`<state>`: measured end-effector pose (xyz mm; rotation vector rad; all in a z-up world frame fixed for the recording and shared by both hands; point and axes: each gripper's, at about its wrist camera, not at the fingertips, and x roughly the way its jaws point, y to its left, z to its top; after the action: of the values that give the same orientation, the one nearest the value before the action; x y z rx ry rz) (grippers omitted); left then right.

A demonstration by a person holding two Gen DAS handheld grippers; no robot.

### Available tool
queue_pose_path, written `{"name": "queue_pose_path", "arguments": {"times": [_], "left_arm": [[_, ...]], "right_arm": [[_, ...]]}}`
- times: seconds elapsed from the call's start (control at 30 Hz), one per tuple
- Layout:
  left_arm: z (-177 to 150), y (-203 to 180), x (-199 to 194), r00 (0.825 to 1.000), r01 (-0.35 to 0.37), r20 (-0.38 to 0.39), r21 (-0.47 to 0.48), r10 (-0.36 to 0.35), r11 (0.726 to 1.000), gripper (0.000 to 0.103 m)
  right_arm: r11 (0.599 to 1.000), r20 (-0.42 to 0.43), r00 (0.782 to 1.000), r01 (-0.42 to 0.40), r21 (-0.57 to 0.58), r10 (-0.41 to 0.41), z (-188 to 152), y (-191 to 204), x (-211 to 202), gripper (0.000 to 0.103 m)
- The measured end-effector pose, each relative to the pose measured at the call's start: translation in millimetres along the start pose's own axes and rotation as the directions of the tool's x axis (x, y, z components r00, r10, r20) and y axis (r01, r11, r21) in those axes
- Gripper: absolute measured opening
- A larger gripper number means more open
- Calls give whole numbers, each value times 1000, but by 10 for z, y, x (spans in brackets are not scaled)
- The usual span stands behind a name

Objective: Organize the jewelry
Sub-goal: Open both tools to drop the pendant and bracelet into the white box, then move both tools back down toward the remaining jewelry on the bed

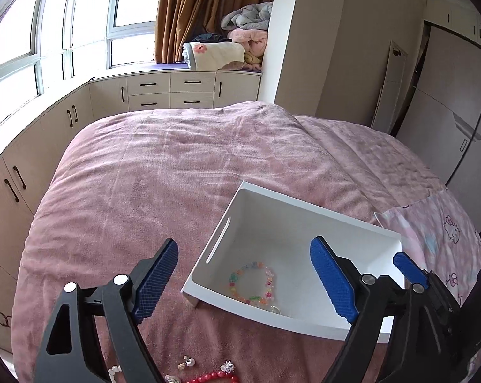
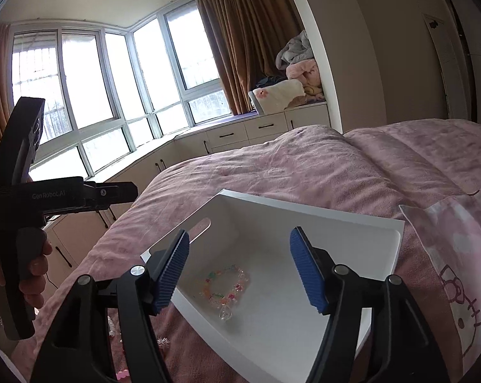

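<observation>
Along the lower left of the left wrist view, loose pieces lie on the pink bed (image 1: 151,166): a red bead bracelet (image 1: 216,376) at the bottom edge, small pearl earrings (image 1: 186,363) just left of it, and a silver star-shaped piece (image 1: 228,365) close above the bracelet. They sit below and between the arms of the left tongs (image 1: 243,274), nearer the camera than the pads. The left tongs stand wide apart with nothing between them. Toward the middle, the white tray (image 1: 222,236) rests on the bed, and a pastel bead bracelet (image 1: 253,284) already lies on its floor by the near wall, with a clear charm (image 1: 274,309) beside it. To the right, in the right wrist view, the right tongs (image 2: 238,271) hover over the tray, also apart and empty; the pastel bracelet sits below the gap. At far left of that view a hand (image 2: 33,274) grips the other tool. My judgement: the loose pieces lie nearer the left tongs, which must draw back and down to reach them. The red bracelet's long axis probably runs across the frame, though it is cut off.
</observation>
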<state>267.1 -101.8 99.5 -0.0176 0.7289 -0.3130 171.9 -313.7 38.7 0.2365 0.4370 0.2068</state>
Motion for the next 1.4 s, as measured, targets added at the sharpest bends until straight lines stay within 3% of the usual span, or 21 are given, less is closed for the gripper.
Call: {"name": "queue_pose_path", "arguments": {"times": [0.1,0.17,0.37,0.47,0.8,0.93,1.13,1.2,1.4], "left_arm": [[-45,140,-280,996,-50,69,18,48,999,93],[-113,251,-465,992,-74,105,26,71,997,94],[-446,553,-940,978,-140,163,46,131,989,95],[-635,698,-1106,979,-144,150,41,136,989,95],[-1279,1130,-1396,967,-194,165,-16,194,981,95],[-1544,1226,-1332,954,-243,173,-37,245,969,95],[-1908,1462,-990,966,-232,91,-96,241,968,95],[-1957,1544,-852,976,-203,59,-115,210,973,95],[-2067,1721,-460,987,-159,-10,-162,160,974,95]], "right_arm": [[998,47,998,-42,-48,44,-14,155,-98,85],[994,57,995,-83,-77,88,-39,267,-144,89],[967,31,980,-186,-173,194,-143,624,-204,89],[949,-8,974,-223,-225,227,-244,832,-213,89],[901,-136,970,-236,-363,200,-649,1354,-75,85],[893,-200,964,-239,-380,173,-795,1402,48,81],[895,-289,949,-237,-378,129,-971,1393,248,69],[892,-328,939,-238,-386,109,-1032,1405,338,59],[873,-402,915,-229,-430,41,-1251,1476,600,51]]}}
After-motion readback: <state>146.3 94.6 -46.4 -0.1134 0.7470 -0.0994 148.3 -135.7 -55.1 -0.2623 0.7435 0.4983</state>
